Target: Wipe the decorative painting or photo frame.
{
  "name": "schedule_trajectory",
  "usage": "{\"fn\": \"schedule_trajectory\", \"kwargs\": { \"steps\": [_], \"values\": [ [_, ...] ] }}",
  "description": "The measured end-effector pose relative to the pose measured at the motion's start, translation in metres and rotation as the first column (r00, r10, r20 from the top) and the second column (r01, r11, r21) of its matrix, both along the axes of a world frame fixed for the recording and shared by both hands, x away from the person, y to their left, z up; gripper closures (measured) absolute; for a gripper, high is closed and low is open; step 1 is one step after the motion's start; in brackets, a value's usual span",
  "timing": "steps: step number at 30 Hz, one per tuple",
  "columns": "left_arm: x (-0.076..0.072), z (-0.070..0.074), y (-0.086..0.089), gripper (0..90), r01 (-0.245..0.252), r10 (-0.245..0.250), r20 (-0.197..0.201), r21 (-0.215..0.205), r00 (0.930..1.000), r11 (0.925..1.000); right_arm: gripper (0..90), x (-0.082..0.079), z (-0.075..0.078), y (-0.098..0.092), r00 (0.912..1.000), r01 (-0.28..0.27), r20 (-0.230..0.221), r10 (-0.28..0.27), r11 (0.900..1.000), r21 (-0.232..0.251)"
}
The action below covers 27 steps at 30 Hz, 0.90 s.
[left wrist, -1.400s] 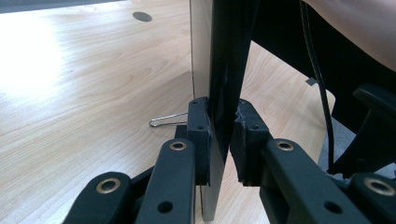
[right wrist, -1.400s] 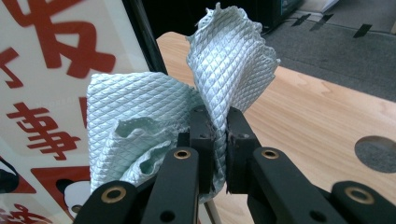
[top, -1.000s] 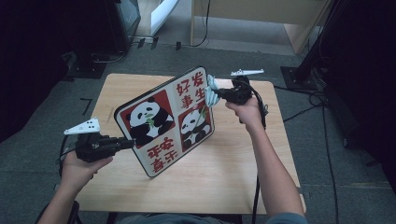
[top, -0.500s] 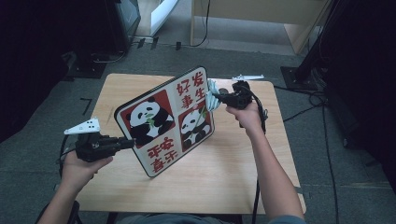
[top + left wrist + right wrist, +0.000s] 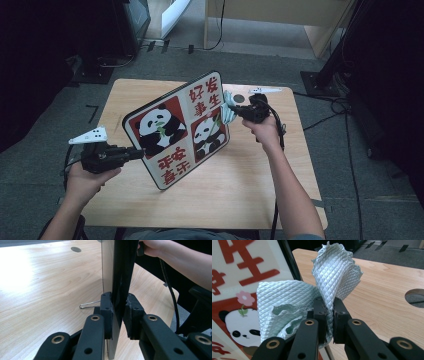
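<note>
The right gripper (image 5: 239, 111) has come down a little along the panda sign (image 5: 178, 130). Before, it was up by the sign's top right corner, next to the red writing. Now it sits lower on that right edge, close to the small panda. The pale blue cloth (image 5: 228, 110) pinched in its jaws has slid down with it and now touches the sign's face lower than before. The right hand (image 5: 264, 129) and its forearm have dropped a little toward the table (image 5: 260, 185) too.
</note>
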<state>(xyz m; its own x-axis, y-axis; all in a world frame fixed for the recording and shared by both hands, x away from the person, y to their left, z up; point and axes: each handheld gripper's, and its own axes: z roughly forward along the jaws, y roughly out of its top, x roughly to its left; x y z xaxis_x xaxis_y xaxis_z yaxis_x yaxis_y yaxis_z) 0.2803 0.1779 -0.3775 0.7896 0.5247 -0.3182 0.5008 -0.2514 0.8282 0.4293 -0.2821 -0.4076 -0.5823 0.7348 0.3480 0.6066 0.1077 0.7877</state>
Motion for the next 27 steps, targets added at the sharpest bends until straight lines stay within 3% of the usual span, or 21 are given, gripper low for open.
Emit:
{"fn": "schedule_trajectory", "kwargs": {
  "steps": [7, 10, 18, 27],
  "values": [
    [0.000, 0.000, 0.000, 79.3, 0.000, 0.000, -0.001, -0.002, 1.0000, 1.0000, 84.5, -0.003, -0.007, 0.001, 0.9997, 0.012, -0.019, -0.013, 1.000, -0.019],
    [0.000, 0.000, 0.000, 79.3, -0.001, 0.001, -0.001, -0.002, 1.0000, 1.0000, 84.5, -0.004, -0.010, 0.001, 0.9999, 0.013, -0.001, -0.013, 1.000, -0.027],
    [0.000, 0.000, 0.000, 79.2, 0.001, -0.001, 0.000, 0.000, 1.0000, 1.0000, 84.6, -0.008, -0.022, -0.001, 0.9990, 0.035, -0.027, -0.036, 0.999, -0.026],
    [0.000, 0.000, -0.001, 79.2, -0.002, 0.002, -0.001, 0.000, 1.0000, 1.0000, 84.6, -0.019, -0.036, 0.000, 0.9977, 0.067, 0.010, -0.067, 0.997, -0.036]
  ]
}}
